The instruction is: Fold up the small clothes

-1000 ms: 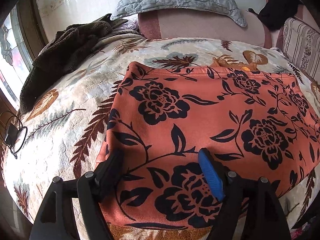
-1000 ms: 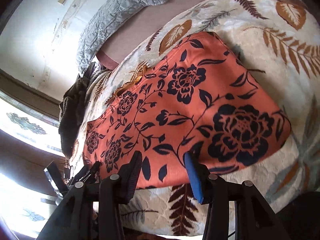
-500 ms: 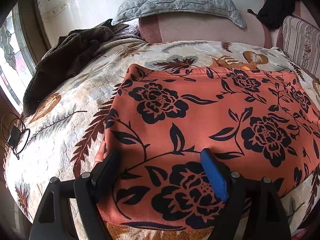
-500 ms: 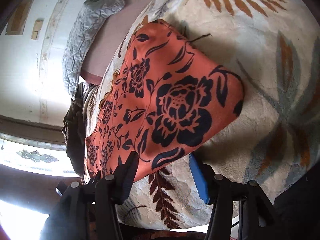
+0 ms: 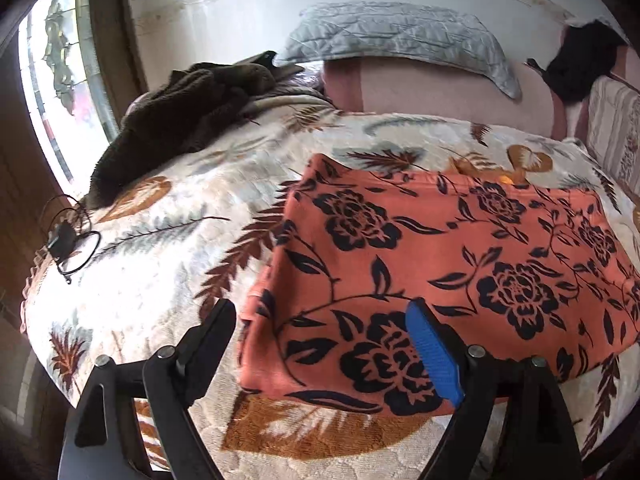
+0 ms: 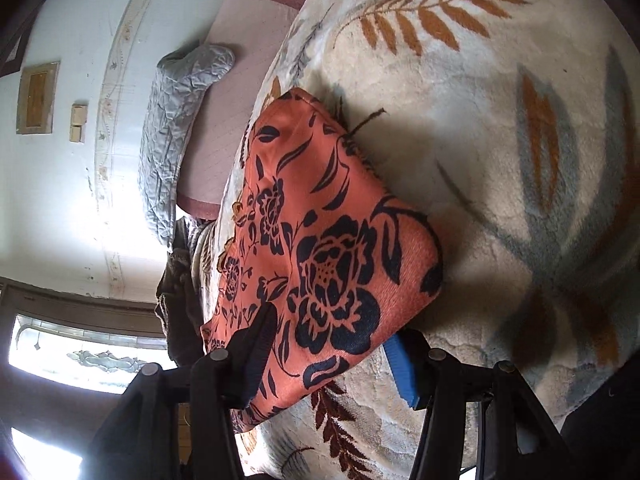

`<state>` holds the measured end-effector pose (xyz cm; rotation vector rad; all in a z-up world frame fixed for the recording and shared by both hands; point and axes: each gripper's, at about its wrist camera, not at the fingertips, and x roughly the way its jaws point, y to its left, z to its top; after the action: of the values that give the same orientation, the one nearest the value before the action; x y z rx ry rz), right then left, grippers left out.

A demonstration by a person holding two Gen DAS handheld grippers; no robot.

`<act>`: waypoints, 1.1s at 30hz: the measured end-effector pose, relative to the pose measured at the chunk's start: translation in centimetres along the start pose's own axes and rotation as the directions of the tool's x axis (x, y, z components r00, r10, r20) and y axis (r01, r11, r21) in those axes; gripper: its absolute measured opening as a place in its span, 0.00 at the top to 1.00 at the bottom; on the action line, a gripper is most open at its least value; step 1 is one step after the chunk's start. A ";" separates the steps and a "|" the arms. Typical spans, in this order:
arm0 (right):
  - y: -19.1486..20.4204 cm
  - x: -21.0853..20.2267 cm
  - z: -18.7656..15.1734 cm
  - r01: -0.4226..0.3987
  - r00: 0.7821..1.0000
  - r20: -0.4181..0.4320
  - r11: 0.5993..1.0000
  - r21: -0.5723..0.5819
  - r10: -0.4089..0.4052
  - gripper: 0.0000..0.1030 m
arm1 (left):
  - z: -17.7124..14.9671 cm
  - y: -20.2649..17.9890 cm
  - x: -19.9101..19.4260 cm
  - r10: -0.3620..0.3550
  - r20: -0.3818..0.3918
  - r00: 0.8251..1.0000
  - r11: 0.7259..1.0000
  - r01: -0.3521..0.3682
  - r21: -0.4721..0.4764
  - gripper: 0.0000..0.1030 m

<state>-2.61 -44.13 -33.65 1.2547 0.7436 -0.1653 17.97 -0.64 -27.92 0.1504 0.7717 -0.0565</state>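
Orange floral garment (image 5: 448, 264) folded flat, plush leaf-print blanket (image 5: 160, 264), quilted grey pillow (image 5: 396, 36)

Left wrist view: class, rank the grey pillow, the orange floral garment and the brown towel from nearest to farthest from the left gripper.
1. Orange floral garment: under the left gripper, centre.
2. Brown towel: far left, by the window.
3. Grey pillow: at the back, against the wall.

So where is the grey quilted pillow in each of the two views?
Left wrist: grey quilted pillow at top centre, against the wall.
Right wrist: the pillow at upper left, seen sideways.
Shared landmark: the orange garment with black flowers, lying on the bed in both.
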 end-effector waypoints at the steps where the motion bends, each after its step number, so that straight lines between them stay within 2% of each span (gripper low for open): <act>1: 0.3 -0.6 0.2 0.017 0.999 0.037 1.000 -0.008 -0.017 0.45 | 0.0 0.2 0.8 0.028 -0.029 0.999 1.000 -0.028 0.005 0.08; 3: 1.3 -2.3 0.8 0.082 0.987 0.140 0.995 -0.050 -0.074 0.45 | -0.6 -0.1 3.8 0.100 -0.153 0.983 0.994 -0.093 0.052 0.07; 4: 1.9 -3.3 1.0 0.138 0.971 0.207 0.988 -0.065 -0.121 0.45 | -0.9 0.1 4.4 0.083 -0.168 0.982 0.996 -0.078 0.033 0.05; 6: 3.5 -5.4 1.5 0.209 0.928 0.335 0.972 -0.105 -0.164 0.45 | -0.4 0.4 4.3 0.055 -0.156 0.986 0.998 -0.059 -0.024 0.05; 8: 5.6 -6.5 1.7 0.270 0.891 0.420 0.946 -0.178 -0.175 0.45 | -0.3 -0.2 4.6 0.065 -0.150 0.987 0.998 -0.065 0.007 0.04; 9: 6.8 -6.4 1.7 0.302 0.883 0.433 0.926 -0.226 -0.182 0.45 | -0.2 -0.5 4.6 0.075 -0.139 0.988 0.997 -0.073 0.015 0.05; 10: 7.8 -5.9 1.7 0.325 0.888 0.419 0.903 -0.281 -0.190 0.45 | 0.0 -0.6 4.3 0.067 -0.128 0.989 0.998 -0.065 0.018 0.06; 12: 9.4 -4.0 1.2 0.320 0.920 0.344 0.870 -0.375 -0.190 0.45 | 0.5 -0.9 3.3 0.027 -0.082 0.996 1.000 -0.026 0.014 0.06; 14: 9.8 -1.5 0.2 0.306 0.944 0.252 0.851 -0.427 -0.213 0.50 | 1.1 -0.9 1.9 0.048 -0.010 0.999 0.999 -0.048 0.010 0.06; 15: 9.8 -0.1 -0.4 0.309 0.949 0.208 0.839 -0.447 -0.238 0.53 | 1.1 -0.7 1.4 0.052 0.015 0.999 0.999 -0.052 0.007 0.06; 16: 9.4 1.5 -1.0 0.324 0.946 0.165 0.823 -0.467 -0.279 0.60 | 1.3 -0.5 1.4 0.042 0.024 0.999 0.999 -0.042 0.002 0.06; 18: 8.4 4.0 -1.9 0.368 0.924 0.099 0.789 -0.493 -0.369 0.61 | 1.1 -0.5 2.6 0.023 -0.044 0.999 1.000 -0.023 0.011 0.06; 20: 8.5 4.5 -2.5 0.379 0.919 0.108 0.772 -0.510 -0.380 0.62 | 0.4 -0.6 4.7 -0.007 -0.169 0.986 1.000 0.009 0.008 0.06; 21: 8.8 4.6 -2.5 0.376 0.920 0.106 0.770 -0.515 -0.378 0.62 | 0.2 -0.5 5.1 -0.033 -0.191 0.981 0.999 0.029 -0.024 0.06; 24: 10.2 4.3 -2.0 0.337 0.938 0.110 0.789 -0.513 -0.330 0.62 | 0.5 0.1 5.3 -0.070 -0.192 0.979 0.995 0.056 -0.078 0.06; 26: 11.4 4.9 -1.8 0.334 0.939 0.117 0.785 -0.521 -0.322 0.62 | 0.3 0.1 5.6 -0.085 -0.208 0.974 0.993 0.065 -0.101 0.06; 30: 12.3 8.4 -1.3 0.351 0.925 0.070 0.771 -0.531 -0.372 0.62 | 0.0 0.4 5.8 -0.104 -0.217 0.971 0.989 0.077 -0.128 0.06; 31: 12.0 9.8 -1.3 0.367 0.910 0.038 0.763 -0.533 -0.412 0.61 | -0.1 0.6 5.6 -0.107 -0.218 0.970 0.988 0.079 -0.134 0.06; 32: 12.1 10.8 -1.5 0.389 0.897 0.038 0.744 -0.543 -0.441 0.61 | -0.2 0.7 5.7 -0.110 -0.220 0.969 0.987 0.080 -0.138 0.06; 33: 12.8 11.1 -1.7 0.405 0.892 0.066 0.723 -0.559 -0.448 0.59 | -0.2 0.7 5.7 -0.110 -0.221 0.969 0.987 0.080 -0.140 0.06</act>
<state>11.45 -35.25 -30.18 0.5070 1.0528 -0.2556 21.96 0.10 -31.95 -0.0055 1.0096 -0.0809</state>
